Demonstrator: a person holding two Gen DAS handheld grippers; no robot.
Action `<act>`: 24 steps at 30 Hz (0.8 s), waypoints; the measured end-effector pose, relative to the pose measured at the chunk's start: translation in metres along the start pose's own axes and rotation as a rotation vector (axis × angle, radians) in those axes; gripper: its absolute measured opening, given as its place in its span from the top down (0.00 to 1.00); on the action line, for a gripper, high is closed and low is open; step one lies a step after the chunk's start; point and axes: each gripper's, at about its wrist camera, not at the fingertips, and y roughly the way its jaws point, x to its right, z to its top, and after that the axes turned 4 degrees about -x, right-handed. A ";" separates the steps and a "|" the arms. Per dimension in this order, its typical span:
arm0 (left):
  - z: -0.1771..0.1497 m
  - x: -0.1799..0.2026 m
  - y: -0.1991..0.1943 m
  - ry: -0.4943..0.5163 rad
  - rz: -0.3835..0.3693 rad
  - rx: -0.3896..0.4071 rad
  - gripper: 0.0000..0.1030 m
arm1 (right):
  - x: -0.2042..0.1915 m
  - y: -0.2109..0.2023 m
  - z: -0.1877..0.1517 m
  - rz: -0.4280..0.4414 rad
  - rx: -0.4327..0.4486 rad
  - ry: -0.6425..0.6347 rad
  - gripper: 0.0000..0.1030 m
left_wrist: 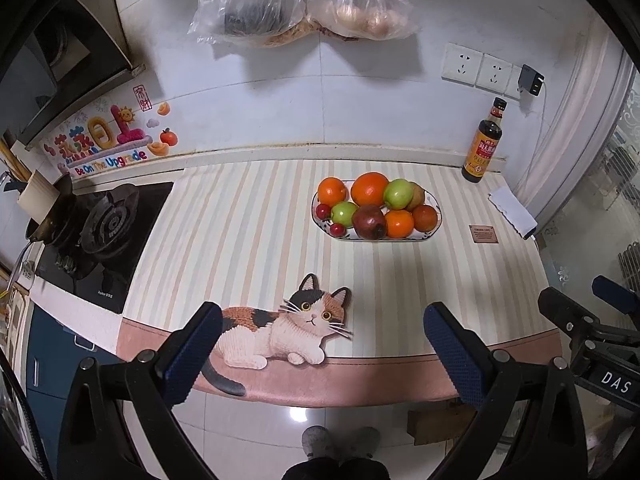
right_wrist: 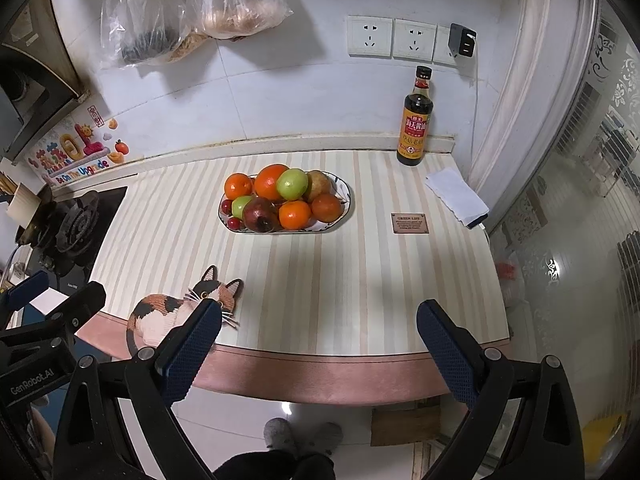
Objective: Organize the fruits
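An oval patterned plate (left_wrist: 435, 216) (right_wrist: 344, 196) stands on the striped counter mat toward the back. It holds several oranges (left_wrist: 371, 189) (right_wrist: 272, 181), two green apples (left_wrist: 398, 193) (right_wrist: 293, 184), a dark red pomegranate (left_wrist: 369, 222) (right_wrist: 260, 215), small red fruits (left_wrist: 322, 211) and a brownish fruit (left_wrist: 418, 194). My left gripper (left_wrist: 322, 320) is open and empty, above the counter's front edge, well short of the plate. My right gripper (right_wrist: 320, 318) is open and empty, likewise at the front edge. Each gripper shows at the side of the other's view.
A cat-shaped mat (left_wrist: 280, 328) (right_wrist: 180, 312) lies at the front left. A soy sauce bottle (left_wrist: 483, 148) (right_wrist: 416, 120) and a folded white cloth (left_wrist: 513, 208) (right_wrist: 456, 196) are at the back right. A gas stove (left_wrist: 108, 228) is at left. Plastic bags (left_wrist: 248, 4) hang on the wall.
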 end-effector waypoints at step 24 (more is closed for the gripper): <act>-0.002 0.000 0.003 -0.003 -0.007 -0.014 0.00 | -0.005 0.005 -0.005 0.016 -0.031 0.003 0.03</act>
